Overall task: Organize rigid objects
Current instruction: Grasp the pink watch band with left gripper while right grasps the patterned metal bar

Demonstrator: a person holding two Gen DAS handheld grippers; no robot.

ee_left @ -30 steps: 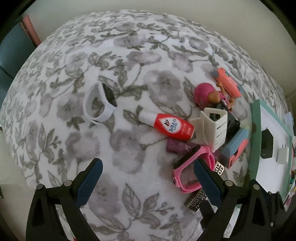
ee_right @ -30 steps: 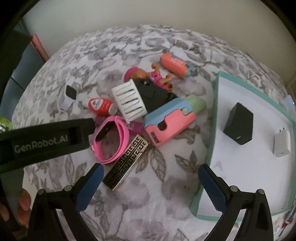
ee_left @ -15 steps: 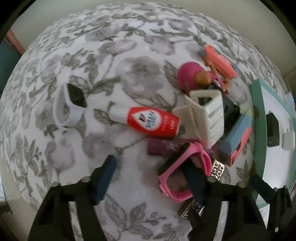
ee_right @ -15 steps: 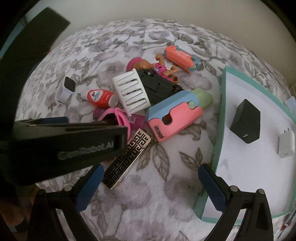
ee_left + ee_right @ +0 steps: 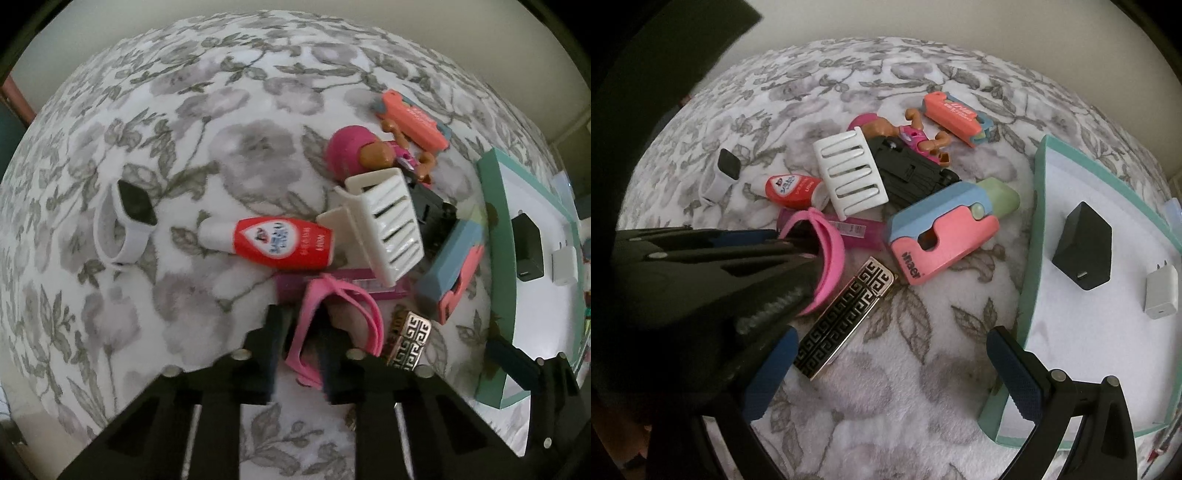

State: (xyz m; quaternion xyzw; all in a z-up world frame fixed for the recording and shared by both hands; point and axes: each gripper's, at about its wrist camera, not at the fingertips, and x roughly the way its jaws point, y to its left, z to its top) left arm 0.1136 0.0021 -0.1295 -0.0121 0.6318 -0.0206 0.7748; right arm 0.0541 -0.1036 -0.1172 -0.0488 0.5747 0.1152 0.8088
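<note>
Now the left gripper (image 5: 299,332) has clamped down on the pink watch band (image 5: 334,321), low centre of the left wrist view; a second ago its jaws stood wide apart over bare cloth, half a second ago they were partway in. Band is pinched narrow between the pads and lies at the near edge of the pile, touching the purple tube (image 5: 373,286) and just beside the gold patterned clip (image 5: 408,345). Right gripper (image 5: 886,373) is unchanged, fingers spread wide with nothing between them, over the floral cloth (image 5: 923,406) at bottom of its frame, beside the teal tray (image 5: 1030,266). Tray holds the black charger (image 5: 1084,251) and white charger (image 5: 1161,291), same as before. White watch (image 5: 125,225) sits alone at left, red tube (image 5: 284,242) mid-frame.
</note>
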